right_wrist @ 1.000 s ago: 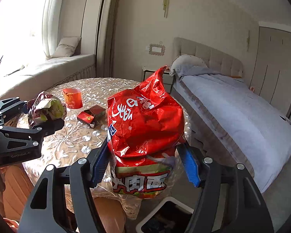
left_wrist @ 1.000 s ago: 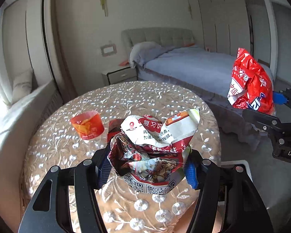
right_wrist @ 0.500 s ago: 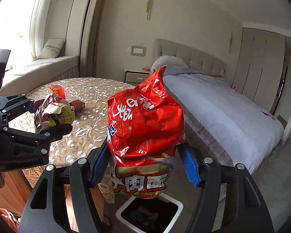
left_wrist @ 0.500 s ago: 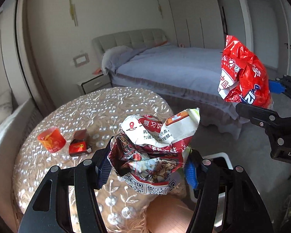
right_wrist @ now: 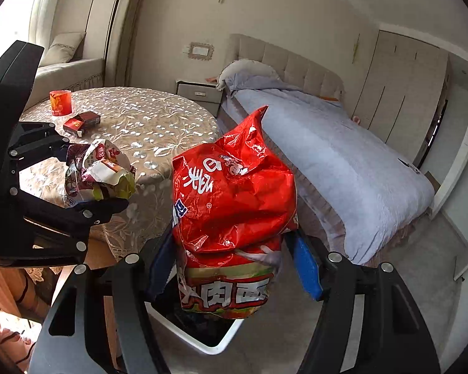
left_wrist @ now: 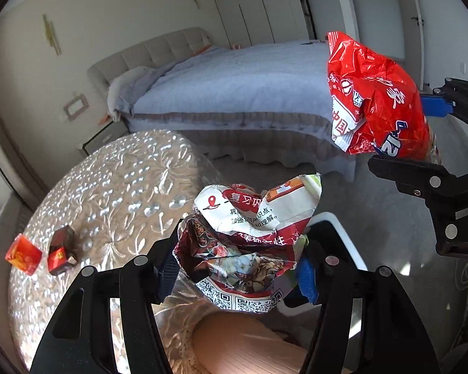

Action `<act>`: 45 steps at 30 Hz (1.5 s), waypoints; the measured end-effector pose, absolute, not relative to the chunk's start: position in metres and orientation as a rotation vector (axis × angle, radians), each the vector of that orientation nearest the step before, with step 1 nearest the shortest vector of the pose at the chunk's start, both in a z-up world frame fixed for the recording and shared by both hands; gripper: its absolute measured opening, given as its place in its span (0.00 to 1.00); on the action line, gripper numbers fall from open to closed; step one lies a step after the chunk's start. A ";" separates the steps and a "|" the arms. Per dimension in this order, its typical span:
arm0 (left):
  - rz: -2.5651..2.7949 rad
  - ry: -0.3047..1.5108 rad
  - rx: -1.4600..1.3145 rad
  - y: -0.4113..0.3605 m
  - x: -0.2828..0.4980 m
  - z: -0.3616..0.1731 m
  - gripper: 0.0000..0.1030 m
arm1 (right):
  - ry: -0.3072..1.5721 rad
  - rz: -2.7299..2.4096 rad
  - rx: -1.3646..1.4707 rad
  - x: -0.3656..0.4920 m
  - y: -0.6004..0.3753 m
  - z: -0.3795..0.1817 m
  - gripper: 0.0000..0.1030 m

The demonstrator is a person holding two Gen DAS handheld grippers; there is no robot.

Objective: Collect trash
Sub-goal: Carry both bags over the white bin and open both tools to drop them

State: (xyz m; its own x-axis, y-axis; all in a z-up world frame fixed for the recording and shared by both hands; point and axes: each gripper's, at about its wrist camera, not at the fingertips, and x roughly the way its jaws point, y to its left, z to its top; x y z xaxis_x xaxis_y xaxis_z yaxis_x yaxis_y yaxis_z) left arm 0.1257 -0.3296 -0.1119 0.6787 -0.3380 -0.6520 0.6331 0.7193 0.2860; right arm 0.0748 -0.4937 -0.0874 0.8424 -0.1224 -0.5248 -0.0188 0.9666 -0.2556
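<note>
Two wrappers held aloft, left hand-held gripper point(left_wrist: 237, 272) clamping crumpled wrapper point(left_wrist: 249, 243), right hand-held gripper point(right_wrist: 234, 265) clamping red bag point(right_wrist: 234, 205)

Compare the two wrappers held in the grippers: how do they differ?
The red noodle bag in the right gripper is larger, puffed and glossy red; the crumpled wrapper in the left gripper is smaller, crushed, white and dark red with QR codes. The red noodle bag hangs over the white bin; the crumpled wrapper sits nearer the table. Both are clamped.

The left gripper point(left_wrist: 237, 272) clamps a crumpled wrapper point(left_wrist: 246, 240) above the white bin point(left_wrist: 337, 227); to its right, the right gripper point(left_wrist: 421, 134) pinches a red bag point(left_wrist: 374, 99).
</note>
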 end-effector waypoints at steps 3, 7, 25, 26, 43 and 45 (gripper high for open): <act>-0.614 0.639 0.565 -0.346 0.130 -0.130 0.59 | 0.609 -0.062 -0.264 0.083 -0.503 -0.101 0.66; -0.665 0.693 0.614 -0.367 0.136 -0.154 0.59 | 0.671 -0.064 -0.301 0.091 -0.514 -0.125 0.66; -0.865 1.039 0.901 -0.432 0.180 -0.310 0.59 | 1.111 0.136 -0.484 0.129 -0.531 -0.292 0.66; -0.866 1.054 0.909 -0.435 0.181 -0.316 0.59 | 1.127 0.139 -0.492 0.131 -0.531 -0.299 0.66; -0.868 1.242 0.991 -0.456 0.190 -0.369 0.95 | 1.261 0.171 -0.625 0.144 -0.532 -0.353 0.96; -0.875 1.231 0.993 -0.456 0.184 -0.366 0.95 | 1.251 0.165 -0.638 0.141 -0.530 -0.352 0.96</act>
